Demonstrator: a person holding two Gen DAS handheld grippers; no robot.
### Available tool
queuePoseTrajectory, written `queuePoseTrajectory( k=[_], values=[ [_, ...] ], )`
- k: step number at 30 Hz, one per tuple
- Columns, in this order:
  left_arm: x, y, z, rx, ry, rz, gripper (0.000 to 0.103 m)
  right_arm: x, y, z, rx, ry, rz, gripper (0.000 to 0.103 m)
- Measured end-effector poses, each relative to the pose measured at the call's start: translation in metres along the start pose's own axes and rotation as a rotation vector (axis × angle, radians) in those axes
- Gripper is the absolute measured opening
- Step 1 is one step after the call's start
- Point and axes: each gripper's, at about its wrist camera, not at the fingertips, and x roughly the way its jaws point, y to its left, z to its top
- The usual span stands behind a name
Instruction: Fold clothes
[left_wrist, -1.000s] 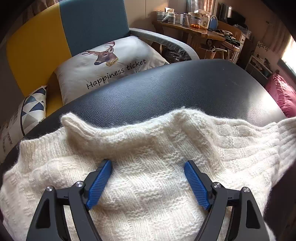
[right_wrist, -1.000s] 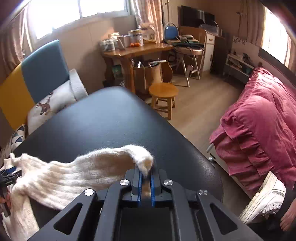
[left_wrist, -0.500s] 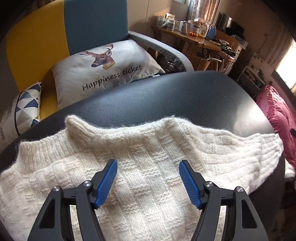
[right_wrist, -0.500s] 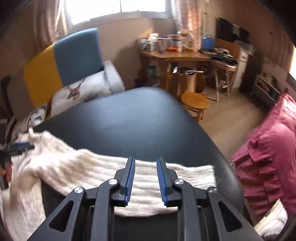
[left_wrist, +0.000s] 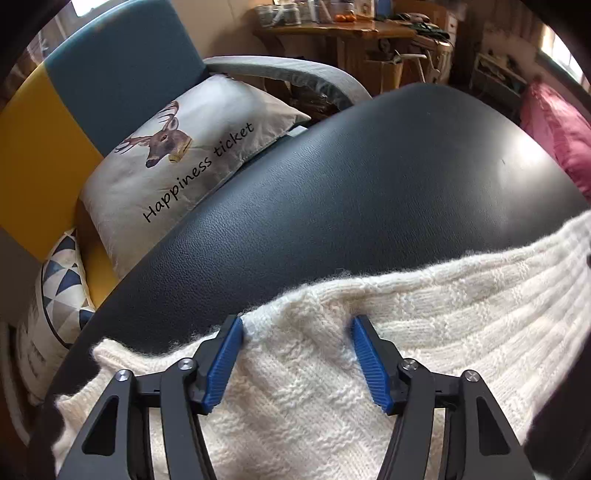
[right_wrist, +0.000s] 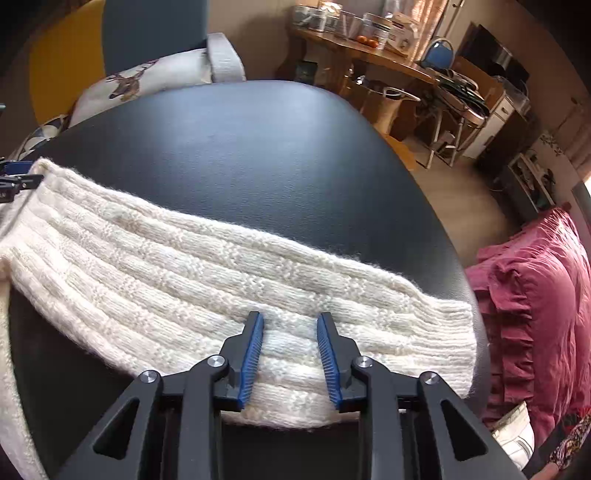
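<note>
Your left gripper (left_wrist: 297, 325) gapes wide over the sweater (left_wrist: 332, 387) edge; right gripper (right_wrist: 290, 325), released, straddles its sleeve (right_wrist: 221, 273) on the tabletop (right_wrist: 240, 147).

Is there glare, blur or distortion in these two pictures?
Left wrist view: a bright glare patch on the black table, its edge bowed by the fisheye, dark corners. Right wrist view: softer sheen on the table; the white sweater is sharp, the room behind bends.
</note>
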Motion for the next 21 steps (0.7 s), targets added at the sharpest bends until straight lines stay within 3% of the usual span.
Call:
queuePoseTrajectory(
  k=[3,5,9,12,16,19,21],
  values=[
    [0.006,0.008,0.003,-0.101,-0.014,-0.002,0.07,0.0,-0.005,-0.002,0.025,-0.019,0.006,0.035],
    [0.003,0.006,0.001,-0.1,-0.019,-0.006,0.07,-0.001,-0.007,-0.003,0.041,-0.034,0.017,0.037],
    [-0.03,0.016,-0.009,-0.17,-0.064,-0.098,0.07,-0.018,0.007,-0.002,-0.007,-0.091,0.04,0.037],
    [-0.071,0.027,-0.035,-0.213,-0.133,-0.189,0.069,-0.04,0.041,0.006,-0.091,-0.147,0.146,0.037],
    [-0.117,0.006,-0.088,-0.112,-0.186,-0.314,0.068,-0.057,0.101,0.023,-0.219,-0.17,0.273,0.037],
    [-0.136,-0.031,-0.126,-0.035,-0.186,-0.413,0.068,-0.057,0.144,0.045,-0.245,-0.141,0.347,0.037],
    [-0.142,-0.058,-0.146,0.01,-0.185,-0.44,0.068,-0.049,0.161,0.064,-0.238,-0.11,0.397,0.037]
  ],
)
